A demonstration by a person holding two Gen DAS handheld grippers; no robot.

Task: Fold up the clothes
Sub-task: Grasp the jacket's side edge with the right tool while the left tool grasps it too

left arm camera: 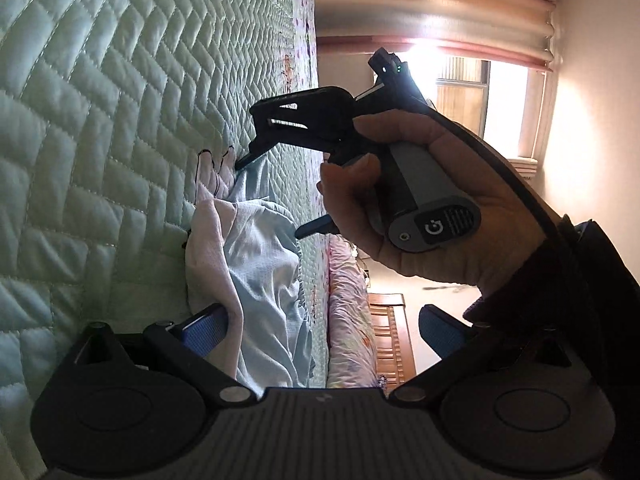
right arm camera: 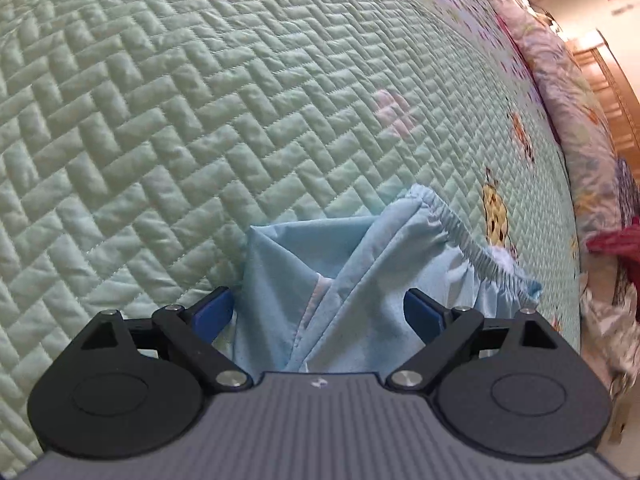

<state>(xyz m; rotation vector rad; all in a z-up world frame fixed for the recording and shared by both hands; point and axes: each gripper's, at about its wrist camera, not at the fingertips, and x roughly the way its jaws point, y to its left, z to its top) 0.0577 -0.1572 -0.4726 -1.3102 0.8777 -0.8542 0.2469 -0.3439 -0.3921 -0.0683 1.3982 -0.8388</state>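
A light blue garment (right arm camera: 352,256) with a gathered elastic waistband (right arm camera: 472,248) lies crumpled on the quilted bed. My right gripper (right arm camera: 319,312) points down at it, jaws wide, with folds of the cloth between the blue pads (right arm camera: 214,312) but not pinched. In the left wrist view the same garment (left arm camera: 264,264) shows a pale pink-white part beside the blue. A hand holds the right gripper (left arm camera: 274,199) over its far end, fingertips spread. My left gripper (left arm camera: 320,330) is open and rolled sideways, one pad (left arm camera: 204,328) against the cloth's near edge.
The mint green quilted bedspread (right arm camera: 160,120) stretches away to the left and far side. A floral duvet (right arm camera: 576,128) runs along the bed's right edge, with a red item (right arm camera: 616,240) near it. A wooden headboard (left arm camera: 392,328) and a bright window (left arm camera: 500,100) lie beyond.
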